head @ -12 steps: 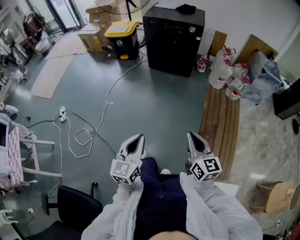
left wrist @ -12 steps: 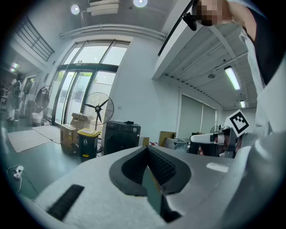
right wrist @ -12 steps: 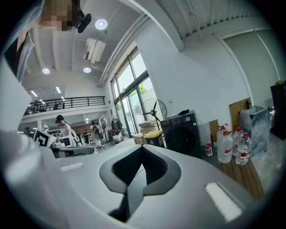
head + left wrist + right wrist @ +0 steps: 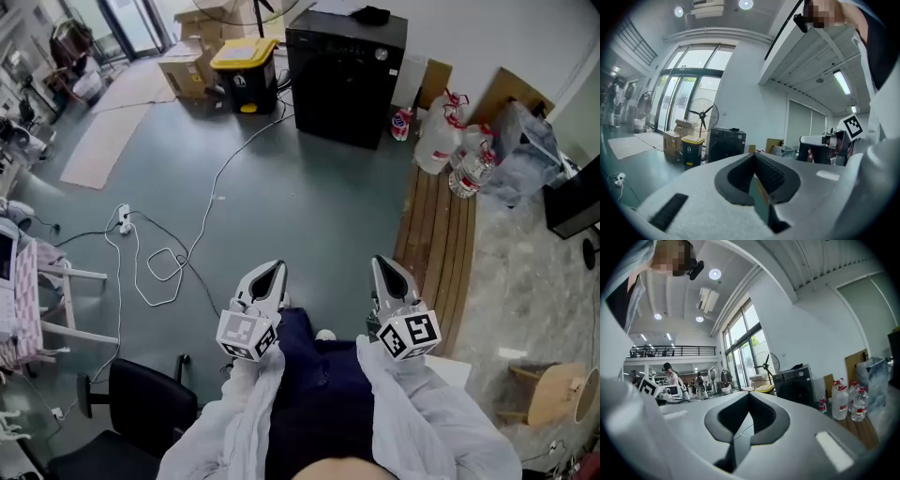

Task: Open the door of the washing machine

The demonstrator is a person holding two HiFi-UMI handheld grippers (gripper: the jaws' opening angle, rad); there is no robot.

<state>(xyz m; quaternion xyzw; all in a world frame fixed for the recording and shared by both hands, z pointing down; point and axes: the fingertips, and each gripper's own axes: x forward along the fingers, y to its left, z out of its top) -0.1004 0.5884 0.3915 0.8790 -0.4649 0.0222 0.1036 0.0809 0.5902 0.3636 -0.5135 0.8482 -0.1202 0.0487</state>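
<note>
**Washing machine point(image 4: 347, 80) far off, cable point(image 4: 178, 267) in the way**

It stands at the far wall, well apart from the left gripper point(image 4: 270, 274) and right gripper point(image 4: 385, 269), both clenched and empty. On the walk over, a foot could catch that loose floor cable.

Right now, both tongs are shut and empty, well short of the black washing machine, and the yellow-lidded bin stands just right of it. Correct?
Not quite: the head view shows the yellow-lidded bin just left of the black washing machine, not right. The left tongs and right tongs are indeed shut and empty, well short of it.
</note>
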